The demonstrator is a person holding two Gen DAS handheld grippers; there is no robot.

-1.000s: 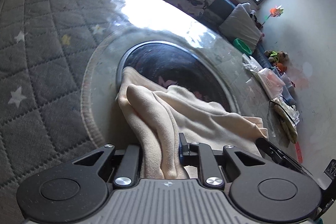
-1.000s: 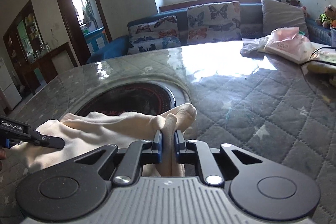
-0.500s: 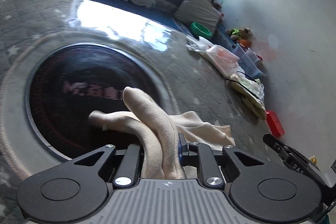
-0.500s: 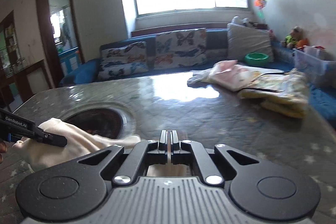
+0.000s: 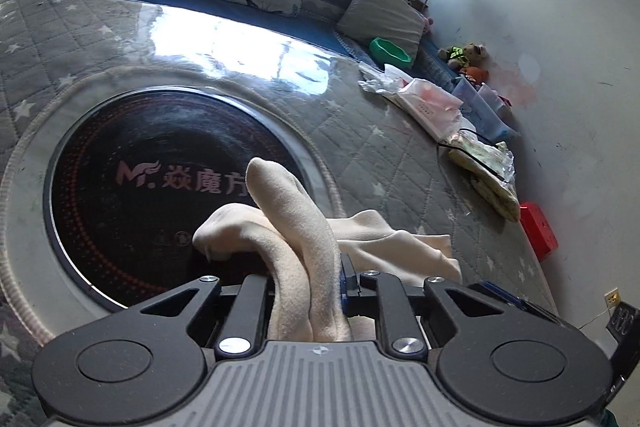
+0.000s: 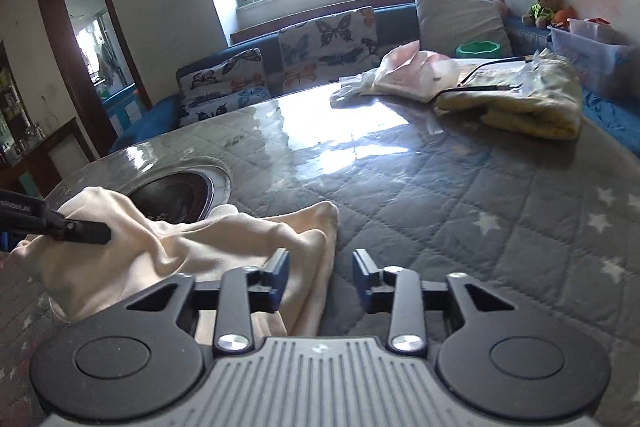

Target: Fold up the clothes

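A cream cloth (image 5: 304,227) lies bunched on the table, partly over the round black hotplate (image 5: 132,179). My left gripper (image 5: 306,287) is shut on a thick fold of the cloth, which sticks up between its jaws. In the right wrist view the cloth (image 6: 180,247) spreads at lower left, and the left gripper (image 6: 80,227) pinches its left end. My right gripper (image 6: 322,267) is open and empty, with its left finger over the cloth's right edge.
The grey quilted star-pattern table cover (image 6: 460,195) fills the view. Bagged pink and yellow folded items (image 6: 512,99) sit at the far right edge. A red box (image 5: 538,229) lies at the table's right. A sofa with butterfly cushions (image 6: 320,43) stands behind.
My right gripper has opened and let go of the cloth, whose right end now lies on the table. My left gripper still holds its fold and has turned a little.
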